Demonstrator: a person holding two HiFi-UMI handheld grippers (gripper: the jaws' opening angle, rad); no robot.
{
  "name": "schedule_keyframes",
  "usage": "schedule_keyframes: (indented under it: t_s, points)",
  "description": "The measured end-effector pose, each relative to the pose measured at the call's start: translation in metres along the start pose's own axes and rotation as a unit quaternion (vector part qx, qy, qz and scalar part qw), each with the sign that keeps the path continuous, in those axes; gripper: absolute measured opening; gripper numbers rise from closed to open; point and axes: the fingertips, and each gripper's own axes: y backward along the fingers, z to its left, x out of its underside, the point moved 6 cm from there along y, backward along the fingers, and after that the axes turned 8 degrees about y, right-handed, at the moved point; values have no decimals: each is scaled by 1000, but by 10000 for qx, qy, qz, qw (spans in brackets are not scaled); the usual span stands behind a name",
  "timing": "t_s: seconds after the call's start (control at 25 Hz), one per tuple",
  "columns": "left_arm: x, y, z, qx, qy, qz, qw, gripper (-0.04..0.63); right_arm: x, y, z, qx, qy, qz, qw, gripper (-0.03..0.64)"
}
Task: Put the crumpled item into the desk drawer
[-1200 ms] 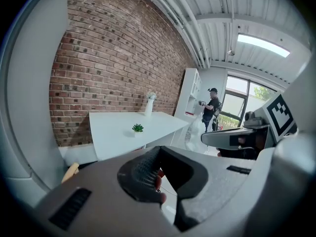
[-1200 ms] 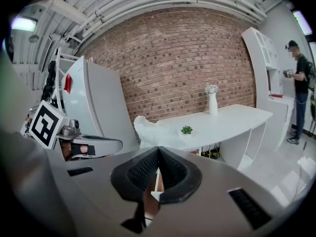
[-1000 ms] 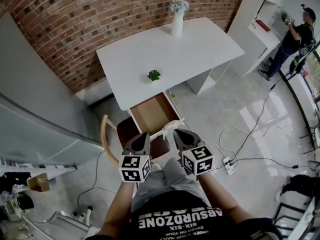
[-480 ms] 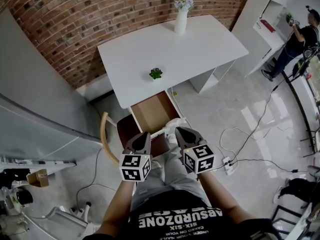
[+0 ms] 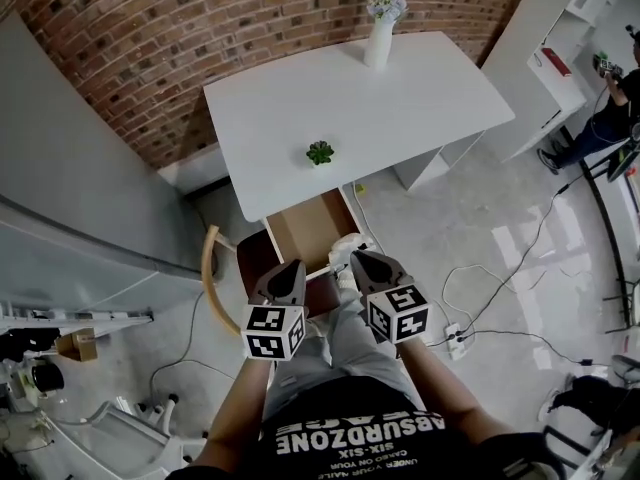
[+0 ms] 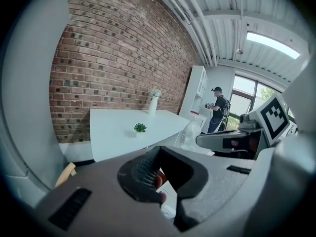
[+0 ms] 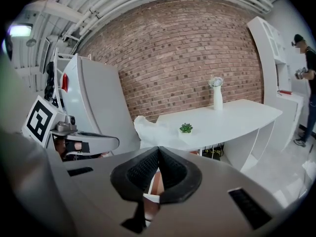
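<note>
White and translucent, the crumpled plastic bag (image 5: 346,249) hung pinched at the tips of the right gripper (image 5: 358,259), whose jaws were pressed together on it. In the head view it sat near the frame's centre, just beside the lower right corner of the open desk drawer (image 5: 303,230). The left gripper (image 5: 295,266) was to its left, jaws closed on nothing, over a wooden chair (image 5: 207,270). Higher in the frame, the white desk (image 5: 400,98) carried a small potted plant (image 5: 320,152) and a vase of flowers (image 5: 380,30).

A plant (image 5: 320,152) sits on the desk (image 5: 440,98), behind the open drawer (image 5: 308,230).
</note>
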Motion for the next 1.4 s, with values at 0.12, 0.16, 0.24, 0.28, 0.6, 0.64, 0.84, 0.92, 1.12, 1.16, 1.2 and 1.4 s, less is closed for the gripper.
schedule_keyframes:
  t_s: [0.12, 0.16, 0.24, 0.28, 0.6, 0.64, 0.84, 0.92, 1.12, 1.16, 1.2, 1.4]
  points:
    - [-6, -9, 0, -50, 19, 15, 10000, 6, -7, -10, -8, -89, 26, 30, 10000, -2]
    - [-8, -12, 2, -65, 36, 16, 10000, 6, -10, -13, -11, -112, 40, 34, 9999, -2]
    - [-12, -18, 5, -97, 67, 17, 9999, 6, -14, -20, -15, -145, 76, 44, 9999, -2]
    - [-13, -22, 6, -111, 78, 18, 9999, 6, -16, -23, -18, -160, 97, 54, 9998, -2]
    - [-24, -45, 14, -222, 176, 29, 9996, 6, -25, -44, -41, -267, 184, 190, 9993, -2]
    - [-25, -48, 15, -233, 189, 35, 9995, 6, -26, -46, -44, -278, 189, 210, 9992, -2]
    - [-28, -63, 19, -277, 254, 70, 9993, 6, -28, -59, -57, -337, 263, 309, 9986, -2]
    - [-29, -70, 21, -297, 269, 87, 9992, 6, -28, -65, -62, -356, 291, 336, 9984, -2]
    - [-31, -82, 26, -395, 281, 151, 9987, 6, -29, -77, -72, -465, 304, 429, 9975, -2]
    - [-32, -83, 28, -425, 292, 151, 9986, 6, -28, -80, -74, -495, 308, 449, 9973, -2]
    - [-32, -85, 29, -455, 302, 149, 9984, 6, -28, -83, -76, -527, 318, 464, 9970, -2]
    - [-36, -92, 35, -606, 365, 164, 9974, 6, -25, -99, -85, -684, 382, 587, 9952, -2]
